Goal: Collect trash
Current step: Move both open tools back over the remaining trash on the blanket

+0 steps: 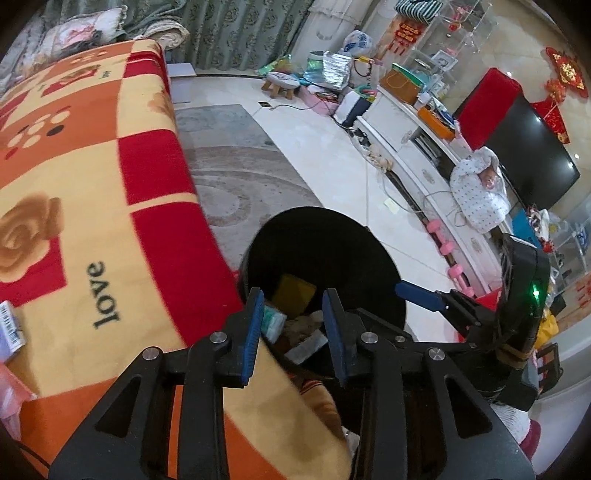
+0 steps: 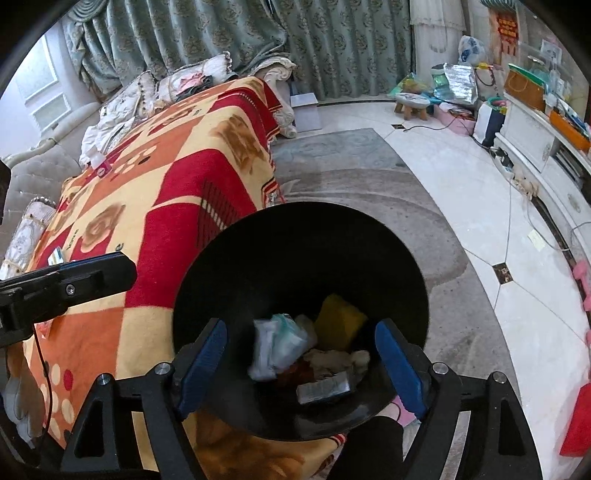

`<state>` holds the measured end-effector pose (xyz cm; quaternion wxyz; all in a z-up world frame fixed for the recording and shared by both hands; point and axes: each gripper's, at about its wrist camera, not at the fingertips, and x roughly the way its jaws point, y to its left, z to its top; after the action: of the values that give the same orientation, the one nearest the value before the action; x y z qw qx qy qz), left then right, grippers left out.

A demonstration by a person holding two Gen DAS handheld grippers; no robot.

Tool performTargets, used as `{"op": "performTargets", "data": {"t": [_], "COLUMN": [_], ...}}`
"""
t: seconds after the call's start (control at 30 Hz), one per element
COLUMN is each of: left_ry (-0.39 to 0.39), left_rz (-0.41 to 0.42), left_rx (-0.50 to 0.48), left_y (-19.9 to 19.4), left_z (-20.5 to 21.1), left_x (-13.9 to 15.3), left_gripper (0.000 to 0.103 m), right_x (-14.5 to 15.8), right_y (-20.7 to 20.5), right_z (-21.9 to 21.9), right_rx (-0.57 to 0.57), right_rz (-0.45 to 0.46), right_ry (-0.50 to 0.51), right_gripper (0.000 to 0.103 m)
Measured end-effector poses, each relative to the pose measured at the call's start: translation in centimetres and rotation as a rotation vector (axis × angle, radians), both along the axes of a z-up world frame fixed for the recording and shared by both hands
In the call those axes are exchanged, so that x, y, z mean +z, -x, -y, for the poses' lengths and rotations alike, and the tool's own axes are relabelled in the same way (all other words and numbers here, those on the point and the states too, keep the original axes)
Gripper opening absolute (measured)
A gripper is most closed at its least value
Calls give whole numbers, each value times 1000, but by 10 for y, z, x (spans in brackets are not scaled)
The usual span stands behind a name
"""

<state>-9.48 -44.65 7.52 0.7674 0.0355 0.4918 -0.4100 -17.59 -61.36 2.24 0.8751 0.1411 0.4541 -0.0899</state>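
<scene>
Hovering over the black bin (image 1: pixel 325 258), the left gripper (image 1: pixel 295 332) has its blue pads parted with nothing between them; only the trash down in the bin shows through the gap. The right gripper (image 2: pixel 301 365) hangs over the same bin with its jaws spread wide and empty. In the left wrist view its blue fingertip reaches in from the right, over the bin's right rim.

Inside the bin, near to far, lie a grey flat packet (image 2: pixel 323 387), some crumpled beige paper (image 2: pixel 332 360), a blurred white and green plastic wrapper (image 2: pixel 277 343) on the left, and a yellow sponge (image 2: pixel 341 321) against the far wall. Below the bin's near rim, a dark sleeve or trouser leg and a pink slipper (image 2: pixel 404 411) show on the floor.

Left of the bin a table or couch is draped in a red, orange and cream blanket (image 1: pixel 92 184) printed with roses and the word "love". The bin stands just beside its edge. A small barcoded packet (image 1: pixel 11 325) lies on the blanket at the far left.

Beyond the bin a grey patterned rug (image 2: pixel 351 192) covers pale tiles. On the right a white TV cabinet (image 1: pixel 406 147) runs along the wall under a dark television (image 1: pixel 524 155), with pink dumbbells (image 1: pixel 447 247) on the floor before it. A small stool (image 2: pixel 412 101), bags and green curtains (image 2: pixel 221 33) close the far end.
</scene>
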Motion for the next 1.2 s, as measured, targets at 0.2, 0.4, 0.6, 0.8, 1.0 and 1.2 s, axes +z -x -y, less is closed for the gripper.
{"op": "performTargets", "data": {"t": [0.2, 0.4, 0.6, 0.8, 1.0, 1.2], "left_ry": [-25, -51, -65, -79, -96, -132], "left_rz": [33, 56, 67, 80, 69, 99], "left_rx": [43, 83, 133, 185, 247, 291], "left_y": [-1, 0, -2, -5, -13, -23], "left_z": [-17, -40, -68, -102, -145, -186], "left_x": [2, 1, 3, 7, 6, 4], "left_gripper": [31, 31, 31, 31, 31, 46], "right_x": [6, 14, 20, 23, 20, 15], "right_y": [-4, -9, -20, -34, -50, -64], "right_z": [-13, -30, -57, -88, -124, -161], "right_rx": [16, 44, 99, 167, 244, 324], "right_rz": [23, 44, 56, 59, 47, 31], "right_ry": [-9, -9, -3, 0, -1, -9], "right_gripper": [80, 81, 81, 81, 81, 81]}}
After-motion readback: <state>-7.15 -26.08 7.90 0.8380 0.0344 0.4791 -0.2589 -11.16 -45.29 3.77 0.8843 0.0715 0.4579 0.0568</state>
